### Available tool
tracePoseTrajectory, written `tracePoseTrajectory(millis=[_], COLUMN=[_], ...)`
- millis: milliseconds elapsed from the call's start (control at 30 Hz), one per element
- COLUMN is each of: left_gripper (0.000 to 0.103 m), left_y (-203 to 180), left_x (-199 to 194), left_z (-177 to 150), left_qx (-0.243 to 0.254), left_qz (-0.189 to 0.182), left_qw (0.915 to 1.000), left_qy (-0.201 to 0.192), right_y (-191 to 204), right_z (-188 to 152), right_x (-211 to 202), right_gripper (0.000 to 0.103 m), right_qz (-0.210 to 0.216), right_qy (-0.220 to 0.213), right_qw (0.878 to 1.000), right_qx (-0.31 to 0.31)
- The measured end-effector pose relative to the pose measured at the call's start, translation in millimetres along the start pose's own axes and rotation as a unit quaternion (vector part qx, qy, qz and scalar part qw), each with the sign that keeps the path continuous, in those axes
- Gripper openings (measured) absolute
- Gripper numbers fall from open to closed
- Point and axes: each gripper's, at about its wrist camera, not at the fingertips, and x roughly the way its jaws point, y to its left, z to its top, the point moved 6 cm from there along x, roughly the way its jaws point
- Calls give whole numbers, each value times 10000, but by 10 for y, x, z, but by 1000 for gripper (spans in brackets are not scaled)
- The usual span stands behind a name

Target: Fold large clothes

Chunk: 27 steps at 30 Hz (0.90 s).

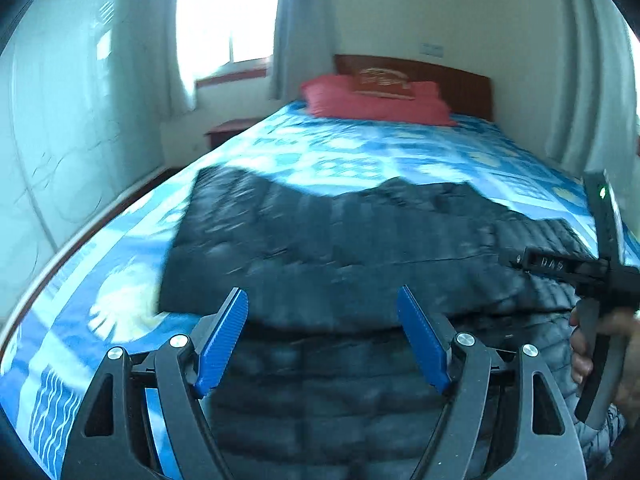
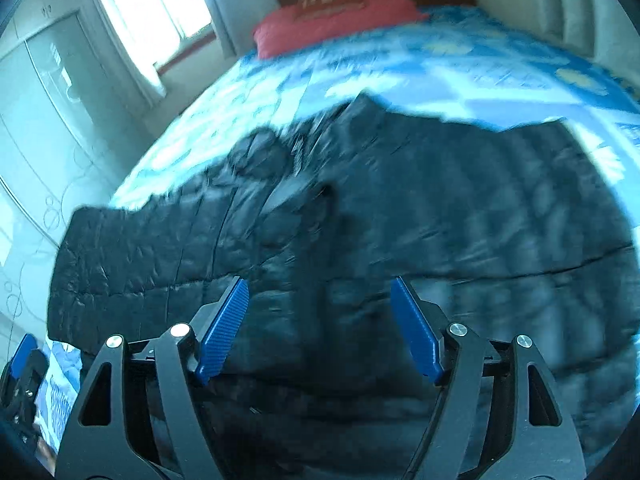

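A large dark quilted puffer jacket lies spread across the near end of a bed; in the right wrist view the jacket has one sleeve stretched out to the left. My left gripper is open and empty, hovering over the jacket's near edge. My right gripper is open and empty above the jacket's middle. The right gripper's body, held by a hand, shows at the right edge of the left wrist view. The left gripper shows at the lower left edge of the right wrist view.
The bed has a blue and white patterned sheet. A red pillow lies against a brown headboard at the far end. A window with curtains and a white wardrobe stand to the left.
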Motion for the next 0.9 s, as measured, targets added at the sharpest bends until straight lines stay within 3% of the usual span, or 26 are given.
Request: tracePoseTrajectory(millis=[33,100,200,333,467,633,700,800,900], left_gripper=[76,76,76,76,76,76,76,76,76], left_y=[79,259,432,613,637,467,408,309,259], left_x=[1,-27,-88,-45,117,375,461,635,757], left_z=[-9,4,64,163,183,233,242,247,294], left_qx=[-73,-180,-213,-412,-469,-258,-176,-54,1], left_qz=[23,74,155,234,169,118,133,133,123], left_qw=[10000,9998,9996,9986,9987,9996,9997,9997,9996], left_qy=[24,5,-141,-234,-107,10,52,198,270], right_y=[60,117,53,-364,-981,-1565,-1733,-1765,-1673], right_z=[-14,11,143,337,398,306,207,183,237], right_x=[46,-26,-323,-663,-742,-616,-533,-512,-752], right_gripper=[27,18,17,17,17,17,17,18,31], right_qz=[-24,-17,-179,-727,-1309,-1665,-1569,-1508,-1614], right_qy=[72,-86,-527,-924,-911,-608,-411,-353,-572], right_qw=[9999,9997,9977,9923,9871,9840,9861,9875,9848], right_qx=[-105,-217,-391,-386,-155,167,367,287,276])
